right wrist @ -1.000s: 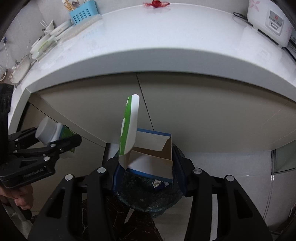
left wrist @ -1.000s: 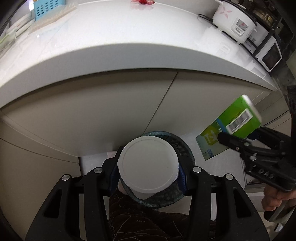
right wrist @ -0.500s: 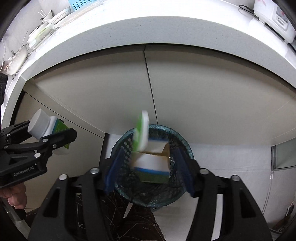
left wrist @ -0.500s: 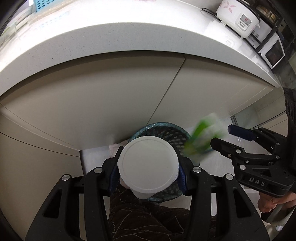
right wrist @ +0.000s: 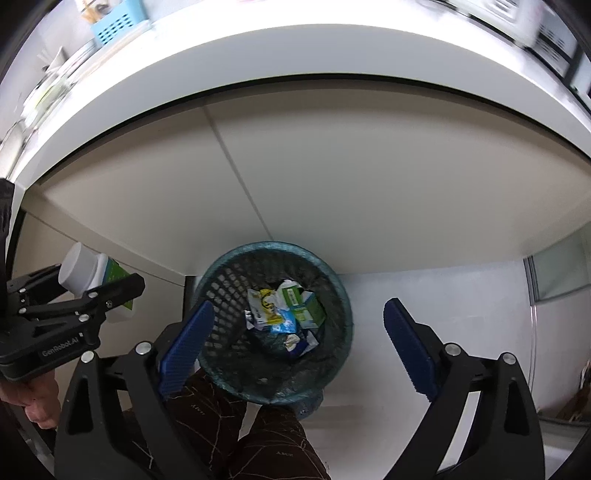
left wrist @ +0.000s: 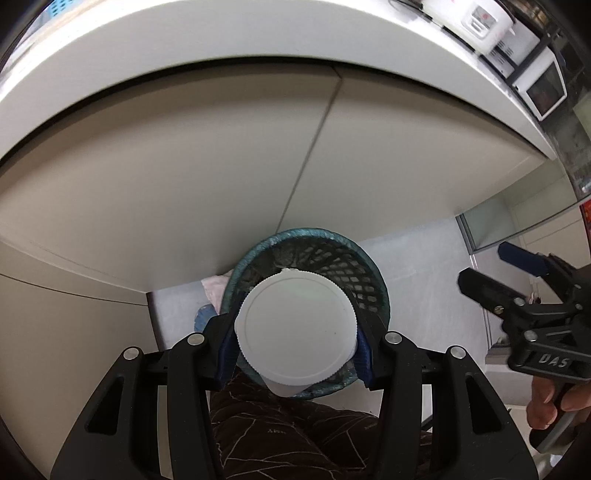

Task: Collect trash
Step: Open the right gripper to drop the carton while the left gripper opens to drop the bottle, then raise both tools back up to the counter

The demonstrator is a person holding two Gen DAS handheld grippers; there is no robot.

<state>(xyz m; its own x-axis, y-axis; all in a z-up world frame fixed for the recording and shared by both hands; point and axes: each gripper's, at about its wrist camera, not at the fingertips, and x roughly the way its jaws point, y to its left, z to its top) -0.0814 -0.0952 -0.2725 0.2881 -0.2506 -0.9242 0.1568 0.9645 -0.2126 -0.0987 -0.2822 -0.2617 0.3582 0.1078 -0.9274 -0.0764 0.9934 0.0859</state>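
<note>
Trash in basket [right wrist: 286,317]: crumpled wrappers and small green and blue cartons, lying on the bottom of the bin, at centre of the right wrist view.
Jar [left wrist: 297,326]: white, with wide ribbed lid facing the camera, green label seen on its side in the right wrist view [right wrist: 86,275]; clamped between the blue pads, hanging directly above the bin mouth.
Bin [right wrist: 221,266]: round dark teal mesh basket with a liner, standing on the pale floor close against the cabinet front; seen also under the jar in the left wrist view [left wrist: 332,251].
Left gripper [left wrist: 297,347]: jaws half closed, pressing on the jar from 9 and 3 o'clock; seen at 9 o'clock of the right wrist view [right wrist: 110,291], held by a hand [right wrist: 35,398].
Right gripper [right wrist: 295,339]: jaws opening, already wide, nothing between the pads, bin visible in the gap; seen at 3 o'clock of the left wrist view [left wrist: 498,269], held by a hand [left wrist: 554,406].
Legs [right wrist: 266,435]: dark brown patterned trousers at 6 o'clock, just beside the bin.
Cabinet [left wrist: 221,184]: beige doors with one vertical seam, at 12 o'clock behind the bin.
Bench [right wrist: 295,74]: white top above the cabinet; blue basket [right wrist: 114,26] at 11 o'clock, blurred.
Appliances [left wrist: 480,18]: white cooker and a microwave [left wrist: 543,88] at 1 o'clock of the left wrist view.
</note>
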